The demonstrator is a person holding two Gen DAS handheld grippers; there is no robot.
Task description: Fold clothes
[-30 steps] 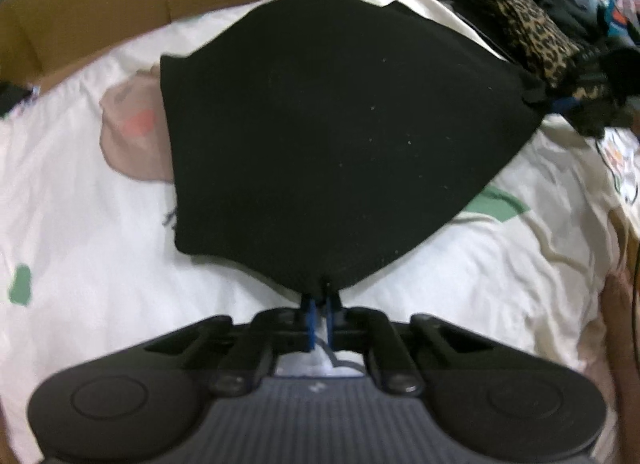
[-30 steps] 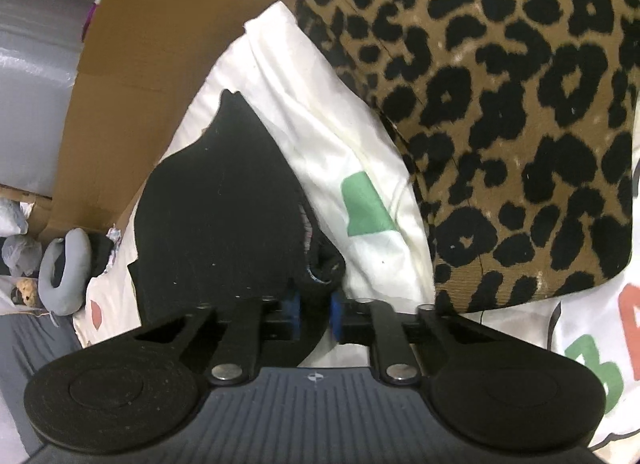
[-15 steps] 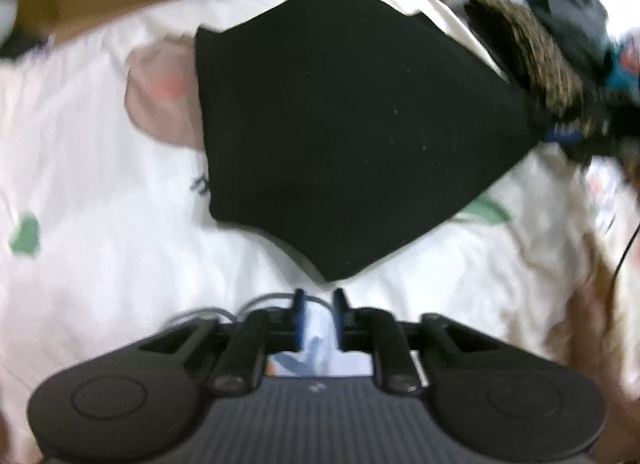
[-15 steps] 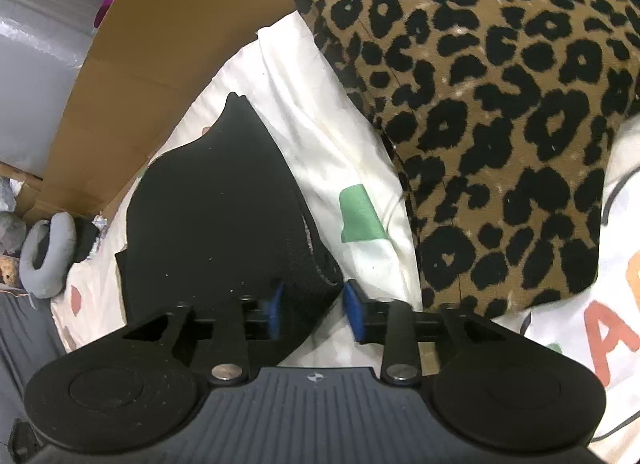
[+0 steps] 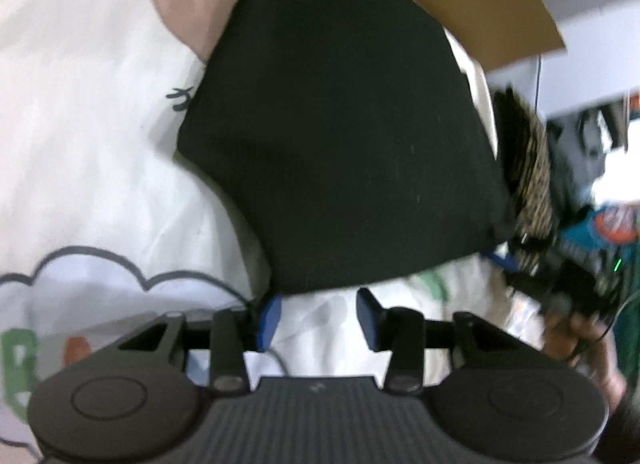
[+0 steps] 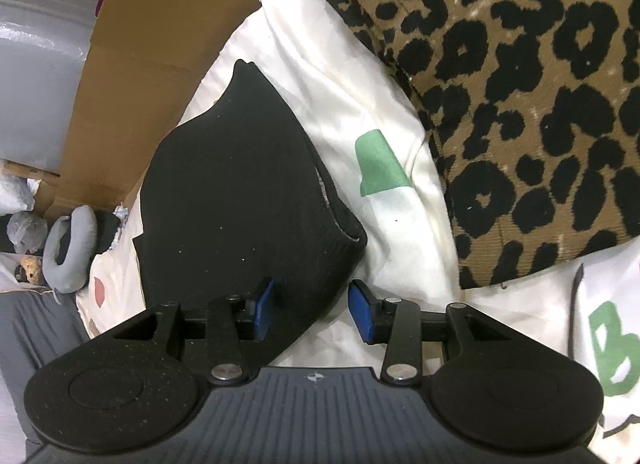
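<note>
A folded black garment [image 5: 340, 135] lies flat on the white printed bedsheet [image 5: 80, 143]; it also shows in the right wrist view [image 6: 232, 199]. My left gripper [image 5: 318, 318] is open and empty, just below the garment's near edge. My right gripper [image 6: 312, 310] is open, its jaws either side of the garment's near corner without pinching it.
A leopard-print garment [image 6: 520, 83] lies to the right of the black one. A brown cardboard sheet [image 6: 168, 43] stands behind the bed. A grey neck pillow [image 6: 70, 252] lies at the left. More clothes [image 5: 600, 232] are piled at the right.
Both grippers have opened and let go of the black garment, which now lies on the sheet. The left gripper has swung round to the left side.
</note>
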